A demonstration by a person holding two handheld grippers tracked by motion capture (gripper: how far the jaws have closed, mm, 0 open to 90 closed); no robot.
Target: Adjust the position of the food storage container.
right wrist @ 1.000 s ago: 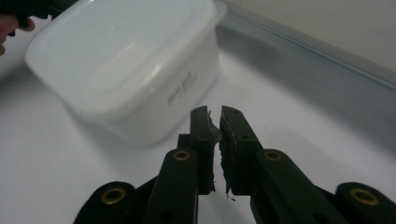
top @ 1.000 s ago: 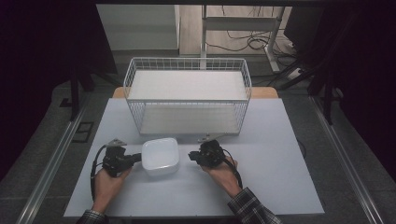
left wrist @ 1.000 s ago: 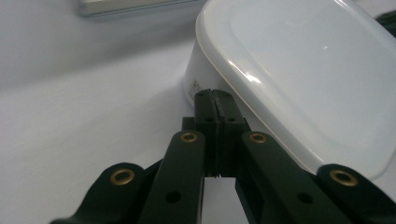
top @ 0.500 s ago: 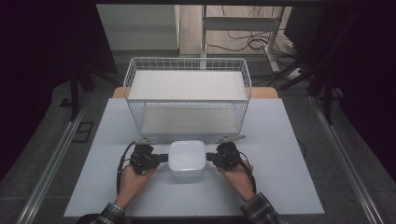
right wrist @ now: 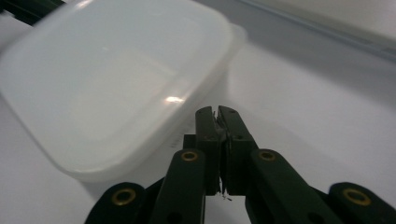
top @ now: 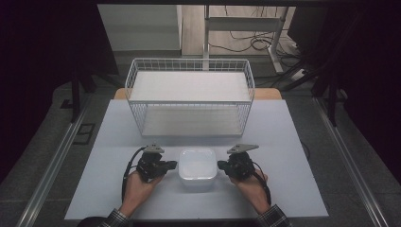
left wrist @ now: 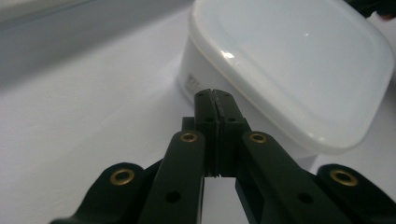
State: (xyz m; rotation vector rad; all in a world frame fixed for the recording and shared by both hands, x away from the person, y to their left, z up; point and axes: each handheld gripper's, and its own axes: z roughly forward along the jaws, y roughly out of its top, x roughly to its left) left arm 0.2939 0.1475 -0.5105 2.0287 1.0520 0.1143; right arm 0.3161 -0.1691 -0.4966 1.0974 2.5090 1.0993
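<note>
From my remote seat I read the table [top: 293, 142] left to right. Its left edge runs beside a metal floor rail [top: 52, 161], and the bare white top between that edge and my left gripper [top: 171, 165] gives open room. That gripper sits in the left hand [top: 142, 182]; in the left gripper view [left wrist: 215, 100] its two jaws are pressed flat together with nothing between them, tips just at the near wall of the container.

One white lidded container [top: 197, 168] sits on the table near the front edge, between the two grippers; I count one of it, two grippers, one basket. In the left gripper view the container [left wrist: 289, 60] lies ahead and to the right of the jaws; I cannot tell whether the tips touch it.

Directly behind the container stands a white wire basket [top: 189, 75] holding a two-tier shelf, its front wall near the container and blocking the way forward.

The right gripper [top: 221, 165], held by the right hand [top: 250, 182], has its jaws closed on each other too [right wrist: 218, 114], empty, beside the container's [right wrist: 112, 79] right wall. Right of it the tabletop lies open to the far edge. Cables [top: 246, 45] lie on the floor beyond the table.
</note>
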